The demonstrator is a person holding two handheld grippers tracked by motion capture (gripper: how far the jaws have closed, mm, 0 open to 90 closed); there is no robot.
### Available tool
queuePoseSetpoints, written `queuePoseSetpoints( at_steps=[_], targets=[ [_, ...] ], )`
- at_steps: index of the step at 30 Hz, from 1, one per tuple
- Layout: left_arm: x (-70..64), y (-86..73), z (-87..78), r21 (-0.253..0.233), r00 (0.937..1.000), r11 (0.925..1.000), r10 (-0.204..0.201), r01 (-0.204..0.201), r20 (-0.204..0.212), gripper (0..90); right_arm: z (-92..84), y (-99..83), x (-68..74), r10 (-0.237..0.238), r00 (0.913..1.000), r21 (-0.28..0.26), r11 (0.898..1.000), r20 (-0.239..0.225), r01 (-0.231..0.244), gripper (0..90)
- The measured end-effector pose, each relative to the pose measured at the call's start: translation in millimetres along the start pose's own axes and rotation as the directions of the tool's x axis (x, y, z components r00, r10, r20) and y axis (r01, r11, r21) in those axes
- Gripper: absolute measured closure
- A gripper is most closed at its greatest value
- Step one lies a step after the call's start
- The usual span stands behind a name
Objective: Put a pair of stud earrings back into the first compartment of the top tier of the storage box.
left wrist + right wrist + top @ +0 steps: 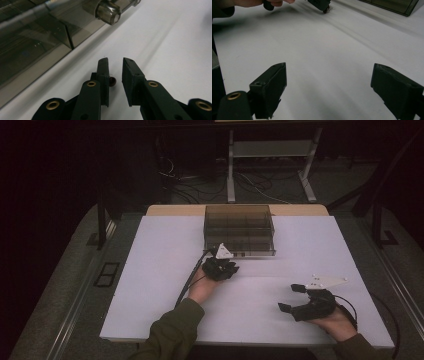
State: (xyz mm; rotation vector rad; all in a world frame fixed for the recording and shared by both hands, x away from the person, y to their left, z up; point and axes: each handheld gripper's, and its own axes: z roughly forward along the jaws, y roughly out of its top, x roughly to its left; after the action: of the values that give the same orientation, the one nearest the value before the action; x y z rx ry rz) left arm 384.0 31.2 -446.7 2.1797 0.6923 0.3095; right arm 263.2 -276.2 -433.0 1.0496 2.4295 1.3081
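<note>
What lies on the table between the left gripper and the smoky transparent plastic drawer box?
Only bare white table surface lies between the left gripper and the smoky transparent plastic drawer box, as the left gripper view shows. A small dark red object sits between the gripper's fingers.

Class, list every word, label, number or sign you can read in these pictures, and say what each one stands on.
None can be read: no print shows on the smoky plastic drawer box, its round knob, the white table, the left gripper or the right gripper.
</note>
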Motion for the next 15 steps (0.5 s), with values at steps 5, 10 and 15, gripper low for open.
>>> queuePoseSetpoints(
  at_steps=[5, 10, 15],
  targets=[
    [-1.0, -1.1, 2.6, 0.012, 1.0000, 0.9999, -0.002, 0.002, 0.002, 76.7, 0.0, 0.0, 0.0, 0.000, 1.0000, -0.001, 1.000, -0.001, 0.000, 12.7],
    [-0.5, -2.4, 4.4, 0.024, 1.0000, 0.9997, 0.000, 0.000, 0.006, 77.8, 0.0, -0.1, 0.2, -0.001, 1.0000, -0.001, 1.000, -0.001, 0.001, 12.7],
    [-1.1, -3.0, 6.5, 0.038, 0.9999, 0.9992, 0.009, -0.009, 0.013, 78.6, 0.3, 0.0, 0.4, -0.001, 1.0000, -0.001, 1.000, -0.002, 0.001, 12.7]
  ],
)
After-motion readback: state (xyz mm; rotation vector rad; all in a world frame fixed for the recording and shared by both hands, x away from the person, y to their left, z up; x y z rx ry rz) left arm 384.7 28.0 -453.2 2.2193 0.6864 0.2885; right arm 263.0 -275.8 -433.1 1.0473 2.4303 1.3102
